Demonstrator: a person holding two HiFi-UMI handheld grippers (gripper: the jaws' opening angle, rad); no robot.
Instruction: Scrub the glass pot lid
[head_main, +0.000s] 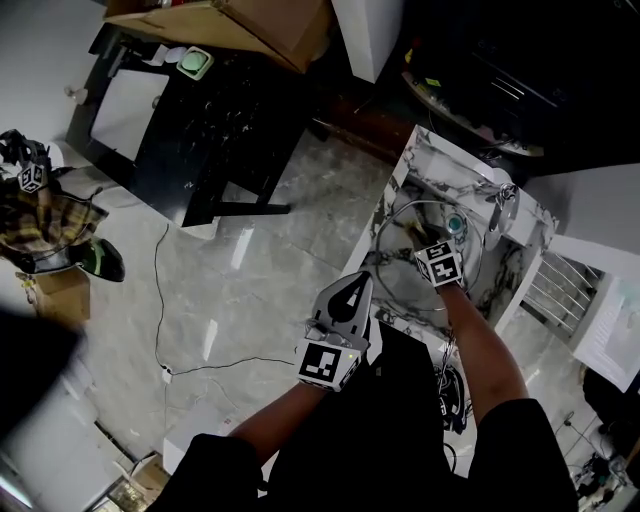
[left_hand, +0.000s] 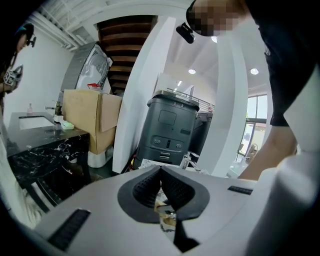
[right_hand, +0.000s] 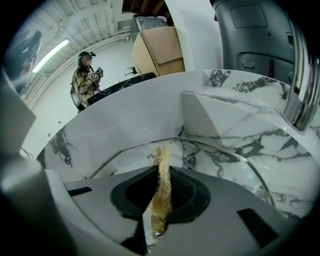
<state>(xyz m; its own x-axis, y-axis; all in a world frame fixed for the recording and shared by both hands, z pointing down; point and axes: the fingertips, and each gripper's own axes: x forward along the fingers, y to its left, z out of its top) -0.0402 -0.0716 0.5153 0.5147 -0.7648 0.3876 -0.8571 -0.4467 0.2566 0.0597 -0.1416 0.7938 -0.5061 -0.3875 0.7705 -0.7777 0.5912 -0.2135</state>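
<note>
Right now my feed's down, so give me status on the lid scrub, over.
Left gripper shut, empty, held aside. Right gripper shut on fibre scrubber, tip at glass lid. Nothing blocking.

The glass pot lid (right_hand: 227, 172) is round and clear with a thin metal rim. It sits tilted in the marble-patterned basin (right_hand: 115, 120). A tan, fibrous scrub pad (right_hand: 162, 182) is clamped in the right gripper (right_hand: 163, 172), and its tip touches the lid's rim.
</note>
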